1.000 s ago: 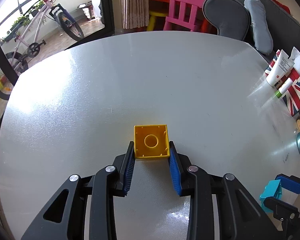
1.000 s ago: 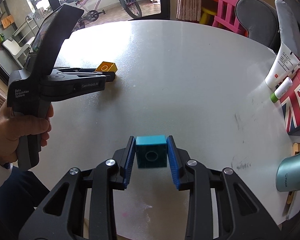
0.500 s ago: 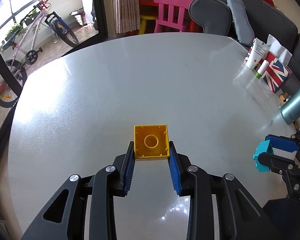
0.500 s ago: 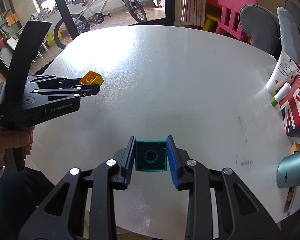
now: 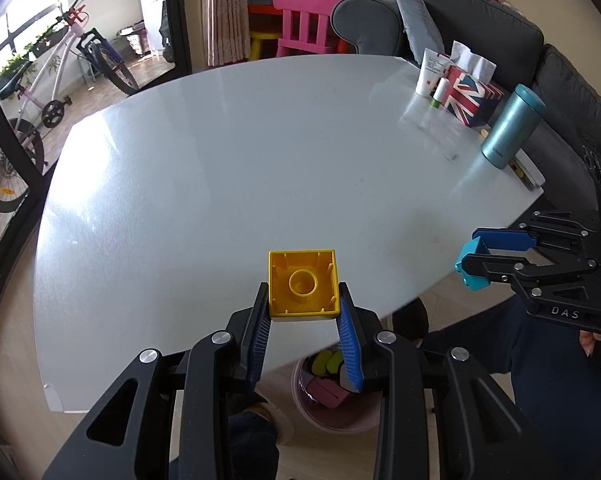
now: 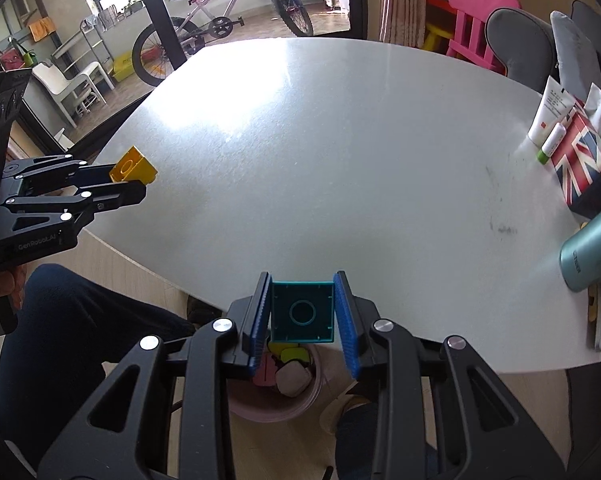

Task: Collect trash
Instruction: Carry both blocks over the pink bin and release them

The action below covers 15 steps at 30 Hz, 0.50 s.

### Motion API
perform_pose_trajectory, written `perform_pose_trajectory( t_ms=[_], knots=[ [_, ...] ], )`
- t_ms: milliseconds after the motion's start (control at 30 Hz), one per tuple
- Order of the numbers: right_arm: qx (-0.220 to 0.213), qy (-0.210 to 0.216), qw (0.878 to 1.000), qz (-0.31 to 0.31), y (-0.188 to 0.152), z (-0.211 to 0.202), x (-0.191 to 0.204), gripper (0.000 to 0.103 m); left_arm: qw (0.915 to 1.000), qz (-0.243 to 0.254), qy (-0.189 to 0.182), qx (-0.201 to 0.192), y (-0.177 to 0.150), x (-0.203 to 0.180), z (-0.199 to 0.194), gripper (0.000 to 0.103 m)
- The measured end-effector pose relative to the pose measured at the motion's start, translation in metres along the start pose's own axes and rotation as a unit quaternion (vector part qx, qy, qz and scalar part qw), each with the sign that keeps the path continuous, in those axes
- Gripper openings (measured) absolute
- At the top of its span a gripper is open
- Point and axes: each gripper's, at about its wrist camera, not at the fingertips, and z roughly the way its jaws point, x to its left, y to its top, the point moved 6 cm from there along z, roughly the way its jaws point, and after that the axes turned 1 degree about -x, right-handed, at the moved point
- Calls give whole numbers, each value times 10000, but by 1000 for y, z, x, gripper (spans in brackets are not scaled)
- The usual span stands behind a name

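The yellow block (image 5: 303,285) and the teal block (image 6: 303,313) are smooth moulded plastic with a slight sheen. The left tool (image 5: 303,330) and the right tool (image 6: 303,328) are matt black plastic with bright metal rivets and ribbed blue pads (image 5: 349,344). The surface (image 5: 240,168) is pale and glossy, with window glare and a few dark scuffs. The teal flask (image 5: 512,126) has a brushed, satin metallic finish. The pink bin (image 5: 336,420) on the floor is smooth plastic. The sofa (image 5: 480,12) is grey cloth.

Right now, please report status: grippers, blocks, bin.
Left gripper shut on yellow block. Right gripper shut on teal block. Pink bin below, nothing in the way.
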Motion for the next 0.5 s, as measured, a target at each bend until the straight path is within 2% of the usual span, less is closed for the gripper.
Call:
perform_pose_trajectory(
  t_ms=[267,500],
  knots=[
    [475,269,9985,-96,-58,7,38,31,9985,-229,-353,339,-59,-21,3,32],
    [718,396,9965,-187,-78,20,58,31,9982,-300,-450,277,-67,-25,2,32]
  ],
)
